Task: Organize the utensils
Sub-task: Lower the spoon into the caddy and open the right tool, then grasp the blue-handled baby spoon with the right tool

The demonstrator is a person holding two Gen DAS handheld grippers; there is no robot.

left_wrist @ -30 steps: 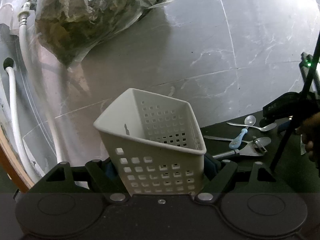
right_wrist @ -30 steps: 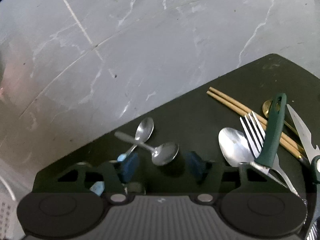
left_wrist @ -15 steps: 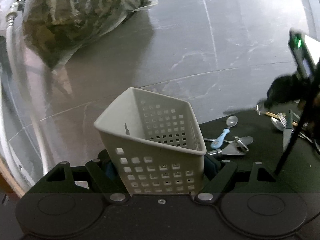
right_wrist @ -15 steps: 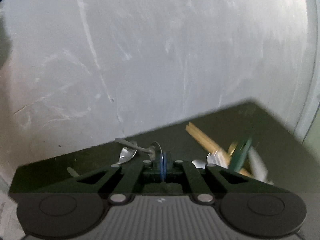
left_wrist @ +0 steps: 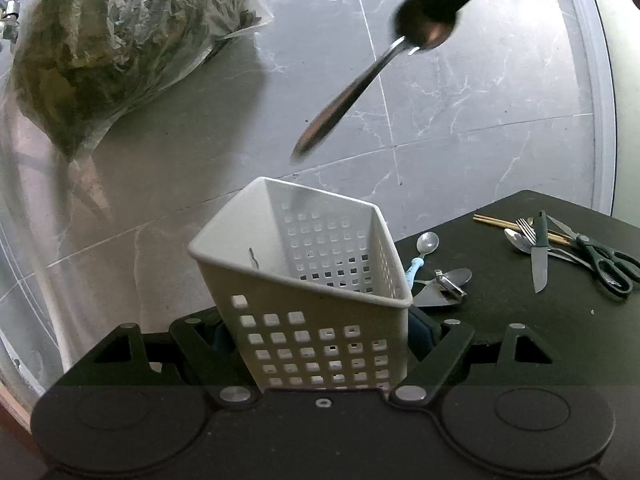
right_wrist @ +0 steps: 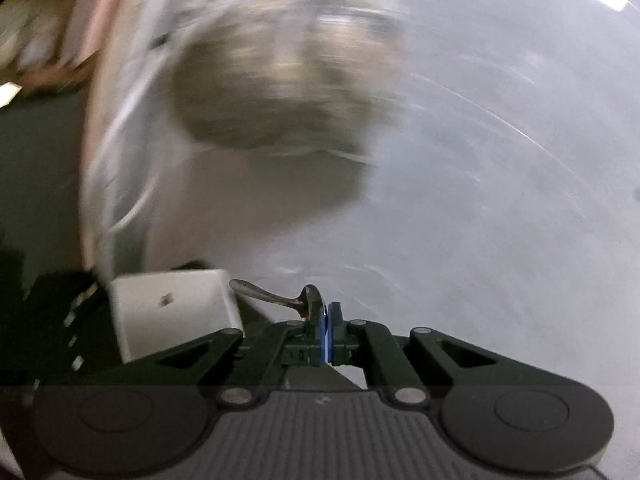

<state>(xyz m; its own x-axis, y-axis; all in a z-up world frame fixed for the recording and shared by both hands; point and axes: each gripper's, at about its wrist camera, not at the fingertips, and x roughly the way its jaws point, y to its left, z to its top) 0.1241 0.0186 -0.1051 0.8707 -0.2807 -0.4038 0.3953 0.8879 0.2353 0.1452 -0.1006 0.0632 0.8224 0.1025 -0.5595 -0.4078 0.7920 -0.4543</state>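
My left gripper (left_wrist: pixel 320 332) is shut on a white perforated utensil basket (left_wrist: pixel 304 272), held tilted with its mouth facing up and away. High above the basket hangs a metal spoon (left_wrist: pixel 352 88), handle pointing down toward the basket's mouth, its bowl pinched by my right gripper (left_wrist: pixel 424 28). In the blurred right wrist view my right gripper (right_wrist: pixel 326 320) is shut on the spoon (right_wrist: pixel 276 298), and the basket (right_wrist: pixel 172 312) sits just to its left. On the black mat (left_wrist: pixel 520 320) lie a blue-handled spoon (left_wrist: pixel 424 248), a peeler (left_wrist: pixel 448 284), a knife (left_wrist: pixel 540 256), scissors (left_wrist: pixel 604 260), a fork, spoons and chopsticks (left_wrist: pixel 512 224).
A large plastic bag of dark greens (left_wrist: pixel 120 40) lies on the grey marble floor (left_wrist: pixel 460 128) at the upper left. White hoses run along the left edge. The mat's left corner sits behind the basket.
My right gripper closed on a metal spoon on the mat, lifted it and swung left, rolling, until the spoon hangs over the basket. The left gripper with the basket stayed put, tilting slightly.
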